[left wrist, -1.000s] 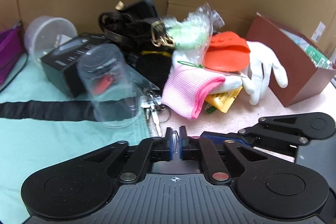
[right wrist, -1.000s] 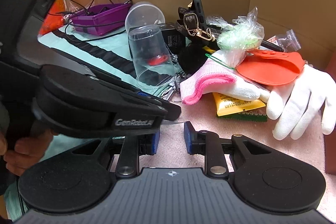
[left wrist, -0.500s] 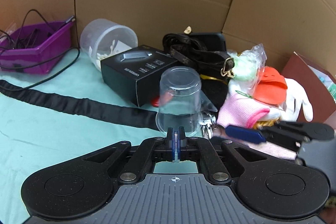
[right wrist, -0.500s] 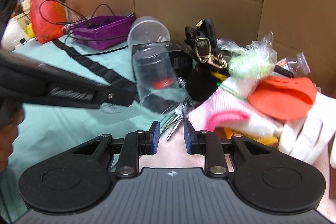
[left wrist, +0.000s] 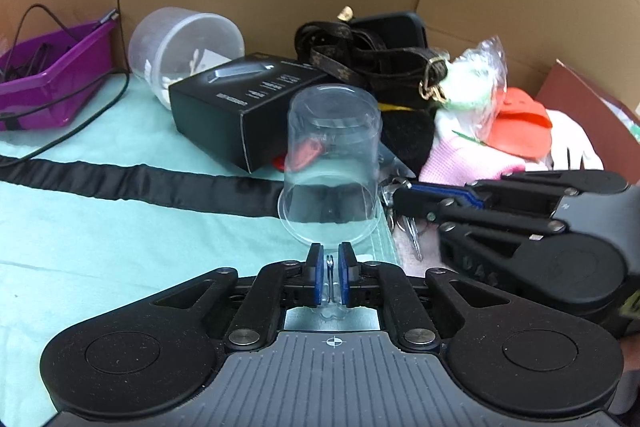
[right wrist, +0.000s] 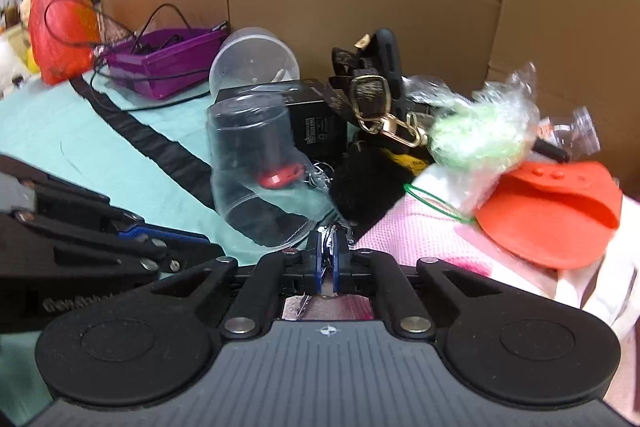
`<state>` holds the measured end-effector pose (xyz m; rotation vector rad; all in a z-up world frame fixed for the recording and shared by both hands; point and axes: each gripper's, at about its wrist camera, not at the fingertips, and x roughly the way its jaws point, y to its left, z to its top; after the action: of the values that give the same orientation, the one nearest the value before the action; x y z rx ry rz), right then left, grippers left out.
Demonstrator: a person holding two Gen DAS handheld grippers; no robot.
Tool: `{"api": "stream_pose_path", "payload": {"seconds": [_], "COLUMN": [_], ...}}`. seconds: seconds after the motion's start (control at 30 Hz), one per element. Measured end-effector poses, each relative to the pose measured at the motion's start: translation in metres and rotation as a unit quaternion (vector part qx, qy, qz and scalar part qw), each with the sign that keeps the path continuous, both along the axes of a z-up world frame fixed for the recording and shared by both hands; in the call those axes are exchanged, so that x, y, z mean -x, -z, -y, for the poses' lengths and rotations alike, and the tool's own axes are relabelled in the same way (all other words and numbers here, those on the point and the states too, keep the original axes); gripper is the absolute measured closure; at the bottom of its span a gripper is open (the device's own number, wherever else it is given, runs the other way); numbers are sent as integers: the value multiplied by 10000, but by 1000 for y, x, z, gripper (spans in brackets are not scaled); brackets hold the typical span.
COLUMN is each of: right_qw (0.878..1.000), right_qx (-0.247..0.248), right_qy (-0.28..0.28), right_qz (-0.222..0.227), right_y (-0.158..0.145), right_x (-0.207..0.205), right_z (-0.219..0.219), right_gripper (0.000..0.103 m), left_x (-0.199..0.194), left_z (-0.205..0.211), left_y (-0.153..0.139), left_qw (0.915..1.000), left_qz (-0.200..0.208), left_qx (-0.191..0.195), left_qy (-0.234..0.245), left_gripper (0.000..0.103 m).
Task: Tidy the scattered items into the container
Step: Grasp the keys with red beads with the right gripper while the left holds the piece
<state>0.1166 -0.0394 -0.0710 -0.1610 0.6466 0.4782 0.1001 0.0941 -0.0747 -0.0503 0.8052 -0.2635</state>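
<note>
A clear plastic cup (left wrist: 332, 163) stands upside down on the teal cloth, with a red fob (right wrist: 274, 179) showing through it. Just in front of its rim, my left gripper (left wrist: 330, 273) has its jaws opening. A thin clear plastic edge stands loose between the pads, and I cannot tell whether it belongs to the cup. Right of the cup lies a bunch of keys (left wrist: 406, 223). My right gripper (right wrist: 328, 259) is shut on the keys, which show as metal between its blue pads. The right gripper (left wrist: 396, 197) reaches in from the right in the left wrist view.
A purple tray (left wrist: 48, 83) with cables sits at the far left and a round clear tub (left wrist: 180, 43) lies beside it. A black box (left wrist: 240, 99), strapped bag (left wrist: 368, 55), pink cloth (left wrist: 460, 159), orange mitt (left wrist: 524, 131), white glove (left wrist: 572, 143) and brown box (left wrist: 592, 115) crowd the back right. Cardboard walls stand behind.
The left jaws, shut a second ago, have parted around the clear edge. The right gripper moved in to the keys and its jaws closed on them. The left view swung leftward.
</note>
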Motion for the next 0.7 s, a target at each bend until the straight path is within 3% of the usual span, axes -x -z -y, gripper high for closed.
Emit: {"api": "stream_pose_path", "payload": {"seconds": [0.03, 0.07, 0.43, 0.7], "right_qw": [10000, 10000, 9990, 9987], "right_qx": [-27, -80, -440, -445], "right_qy": [6, 2, -78, 244], "right_qz": [-13, -36, -77, -98], "right_y": [-1, -3, -23, -29], "right_x": [1, 3, 49, 95], "right_z": [2, 4, 43, 78], "right_gripper": [99, 99, 99, 99], "left_x": [2, 4, 28, 64], "left_z": [2, 4, 17, 45], "left_y": [0, 0, -12, -20], "left_qw": [10000, 9999, 9993, 9960], "left_qz": [27, 52, 139, 267], "left_qx": [-81, -137, -64, -160], "left_qy": [32, 67, 342, 832], "left_gripper": [96, 103, 103, 103]}}
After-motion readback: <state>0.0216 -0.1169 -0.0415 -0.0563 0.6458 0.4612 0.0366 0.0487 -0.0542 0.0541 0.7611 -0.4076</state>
